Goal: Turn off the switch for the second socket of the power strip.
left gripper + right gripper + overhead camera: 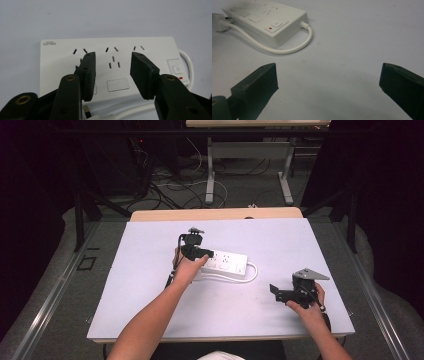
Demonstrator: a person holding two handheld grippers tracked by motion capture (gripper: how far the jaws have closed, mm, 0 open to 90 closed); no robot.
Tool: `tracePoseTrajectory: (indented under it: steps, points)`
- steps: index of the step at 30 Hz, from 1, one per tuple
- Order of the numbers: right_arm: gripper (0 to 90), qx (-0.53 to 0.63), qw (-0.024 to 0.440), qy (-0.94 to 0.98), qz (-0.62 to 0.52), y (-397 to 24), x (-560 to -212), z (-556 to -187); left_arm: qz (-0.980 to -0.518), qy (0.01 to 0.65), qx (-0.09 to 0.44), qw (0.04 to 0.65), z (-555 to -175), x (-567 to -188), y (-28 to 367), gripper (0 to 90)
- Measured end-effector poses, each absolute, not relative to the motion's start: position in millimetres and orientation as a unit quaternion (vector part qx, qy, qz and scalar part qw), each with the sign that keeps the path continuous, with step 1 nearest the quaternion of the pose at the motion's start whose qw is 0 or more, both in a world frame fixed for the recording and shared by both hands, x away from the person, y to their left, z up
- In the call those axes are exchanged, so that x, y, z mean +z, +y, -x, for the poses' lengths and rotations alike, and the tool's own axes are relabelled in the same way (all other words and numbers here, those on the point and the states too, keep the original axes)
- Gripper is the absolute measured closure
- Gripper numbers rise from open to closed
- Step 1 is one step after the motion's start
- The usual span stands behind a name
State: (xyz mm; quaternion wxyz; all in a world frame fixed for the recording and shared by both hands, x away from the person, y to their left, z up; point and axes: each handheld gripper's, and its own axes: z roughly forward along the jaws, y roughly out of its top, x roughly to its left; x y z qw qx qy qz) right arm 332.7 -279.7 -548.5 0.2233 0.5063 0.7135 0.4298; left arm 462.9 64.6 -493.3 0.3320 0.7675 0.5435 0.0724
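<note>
power strip flat on my bench, left hand-held gripper parted over it, seemingly not touching, right hand-held gripper wide open, empty.

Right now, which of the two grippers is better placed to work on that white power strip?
Probably the left gripper: it hangs right over the white power strip, jaws apart above the sockets in its own view. The right gripper rests on the table well off to the side, open, with nothing between its jaws.

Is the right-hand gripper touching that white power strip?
Apart. In the high view, bare table lies between the right gripper and the power strip; the right gripper view shows its open jaws well short of it.
</note>
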Motion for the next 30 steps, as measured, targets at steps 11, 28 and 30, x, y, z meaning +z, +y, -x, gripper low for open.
tracePoseTrajectory:
  steps: [11,28,30]
  points:
    - [1.2,0.43,0.22,0.713,-0.508,-280,-548,-332,-0.773,0.534,0.061,0.336,-457,-478,66,49.5]
    - [1.2,0.429,0.222,0.713,-0.507,-280,-548,-332,-0.789,0.524,0.076,0.311,-443,-466,76,36.4]
    - [1.2,0.426,0.222,0.715,-0.507,-280,-548,-331,-0.79,0.523,0.075,0.311,-442,-465,77,36.4]
